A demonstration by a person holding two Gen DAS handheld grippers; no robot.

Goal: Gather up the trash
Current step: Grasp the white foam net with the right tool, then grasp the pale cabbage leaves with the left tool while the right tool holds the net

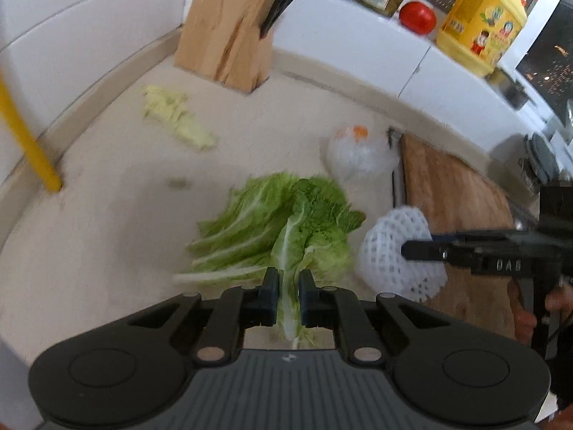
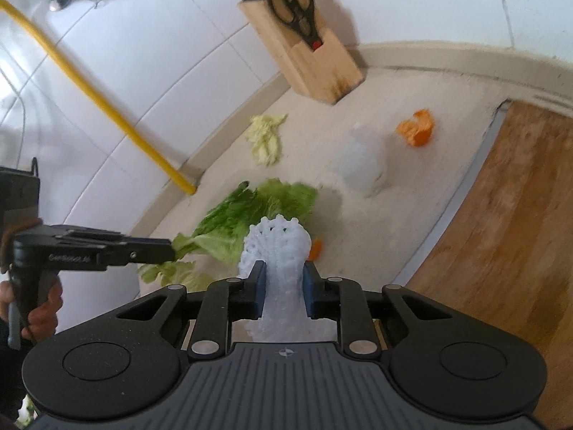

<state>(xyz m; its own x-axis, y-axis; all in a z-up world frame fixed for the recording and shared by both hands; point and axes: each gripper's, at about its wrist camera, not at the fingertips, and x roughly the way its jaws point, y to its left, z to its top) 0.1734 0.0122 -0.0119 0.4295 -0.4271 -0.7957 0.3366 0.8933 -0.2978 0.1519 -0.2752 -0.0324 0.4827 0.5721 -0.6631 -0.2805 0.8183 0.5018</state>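
My left gripper (image 1: 288,279) is shut on the white stem of a green cabbage leaf (image 1: 286,222), which fans out over the beige counter (image 1: 107,215). From the right wrist view the left gripper (image 2: 172,251) comes in from the left with the cabbage leaf (image 2: 243,215) at its tip. My right gripper (image 2: 283,272) is shut on a white foam fruit net (image 2: 275,240), both pads pressing its sides. In the left wrist view the right gripper (image 1: 412,251) grips the foam net (image 1: 386,251) beside the leaf. More leaves lie under the held one.
Pale cabbage scraps (image 1: 175,116), a crumpled clear plastic bag (image 2: 363,159) and orange peel (image 2: 417,129) lie farther back. A knife block (image 1: 229,28) stands by the wall and a wooden cutting board (image 2: 508,222) lies to the right. A yellow pipe (image 1: 28,136) rises at the left.
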